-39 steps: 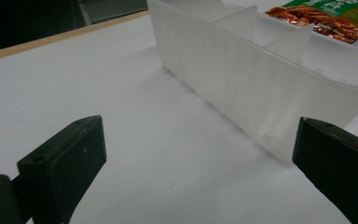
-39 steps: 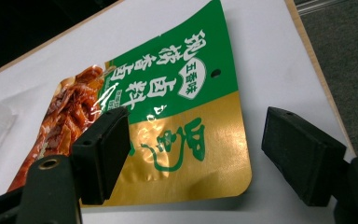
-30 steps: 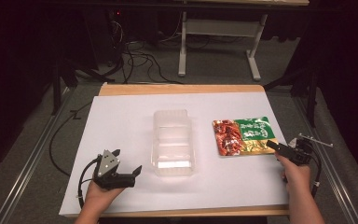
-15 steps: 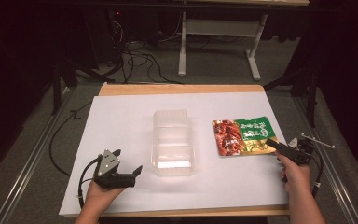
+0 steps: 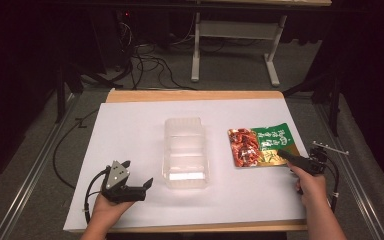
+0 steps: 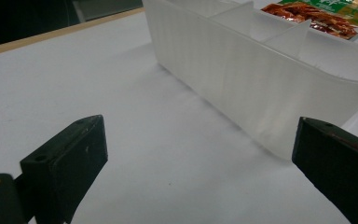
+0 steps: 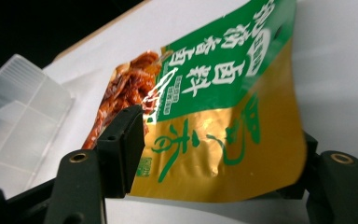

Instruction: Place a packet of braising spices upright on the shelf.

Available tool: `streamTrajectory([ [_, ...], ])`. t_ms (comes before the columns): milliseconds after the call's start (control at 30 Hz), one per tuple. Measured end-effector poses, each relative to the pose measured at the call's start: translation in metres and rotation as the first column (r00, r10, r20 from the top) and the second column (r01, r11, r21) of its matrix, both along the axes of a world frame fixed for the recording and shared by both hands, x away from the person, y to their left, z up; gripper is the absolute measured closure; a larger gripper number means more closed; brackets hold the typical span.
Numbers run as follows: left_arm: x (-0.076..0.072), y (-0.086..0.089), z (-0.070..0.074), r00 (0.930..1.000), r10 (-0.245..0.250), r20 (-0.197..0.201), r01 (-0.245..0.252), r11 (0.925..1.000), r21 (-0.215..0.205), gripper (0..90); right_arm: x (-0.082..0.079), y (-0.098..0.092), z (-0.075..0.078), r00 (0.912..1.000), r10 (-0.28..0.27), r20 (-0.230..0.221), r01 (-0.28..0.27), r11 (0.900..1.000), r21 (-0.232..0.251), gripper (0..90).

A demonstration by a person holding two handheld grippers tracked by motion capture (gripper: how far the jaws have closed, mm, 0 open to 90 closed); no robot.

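From the high view, a white sheet (image 5: 130, 130) is covering a wooden table (image 5: 195, 95) whose bare edge is showing along the far side, and beyond it a dark room is holding a pale desk frame (image 5: 235, 45) and loose cables (image 5: 140, 60) on a grey floor. A clear plastic divided container (image 5: 185, 150) is lying mid-sheet, and the food pouch (image 5: 261, 146) (green, gold, with a red food picture) is lying just to its right. The right gripper (image 5: 286, 157) is reaching onto the pouch's near right corner, while the left gripper (image 5: 142, 186) is resting near the sheet's front left, apart from the container. In the left gripper view, the jaws are standing wide with nothing between them, the container (image 6: 261, 88) is sitting just ahead, and the pouch (image 6: 326, 14) is being cut off at the top edge. In the right gripper view, the jaws have just been closing around the pouch (image 7: 223, 140); its gold end is sitting between them, bowed upward, and it is covering the right jaw's pad, so whether both pads are pressing is hard to tell.
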State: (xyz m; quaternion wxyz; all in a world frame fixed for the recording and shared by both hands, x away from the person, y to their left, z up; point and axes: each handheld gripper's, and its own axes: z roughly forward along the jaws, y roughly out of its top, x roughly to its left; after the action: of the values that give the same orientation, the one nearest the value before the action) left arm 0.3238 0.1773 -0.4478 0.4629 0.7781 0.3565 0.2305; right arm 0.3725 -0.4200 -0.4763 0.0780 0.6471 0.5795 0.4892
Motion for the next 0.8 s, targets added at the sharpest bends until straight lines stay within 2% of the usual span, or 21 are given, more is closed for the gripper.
streamTrajectory([
  [200, -0.0011, 0.0007, 0.0010, 1.0000, -0.002, 0.006, 0.002, 1.0000, -0.005, 3.8, 0.0022, 0.0086, 0.0003, 0.9998, 0.021, -0.005, -0.021, 0.999, -0.025, 39.9],
  [433, -0.0018, 0.0019, 0.0024, 0.9999, -0.005, 0.015, 0.005, 1.0000, -0.008, 3.9, 0.0006, 0.0125, 0.0024, 0.9997, 0.002, 0.023, -0.001, 0.999, -0.042, 46.6],
  [800, -0.0013, 0.0006, 0.0014, 0.9999, -0.009, 0.012, 0.009, 1.0000, 0.000, 3.9, 0.0007, 0.0122, 0.0016, 0.9973, -0.046, 0.056, 0.049, 0.997, -0.052, 64.3],
])
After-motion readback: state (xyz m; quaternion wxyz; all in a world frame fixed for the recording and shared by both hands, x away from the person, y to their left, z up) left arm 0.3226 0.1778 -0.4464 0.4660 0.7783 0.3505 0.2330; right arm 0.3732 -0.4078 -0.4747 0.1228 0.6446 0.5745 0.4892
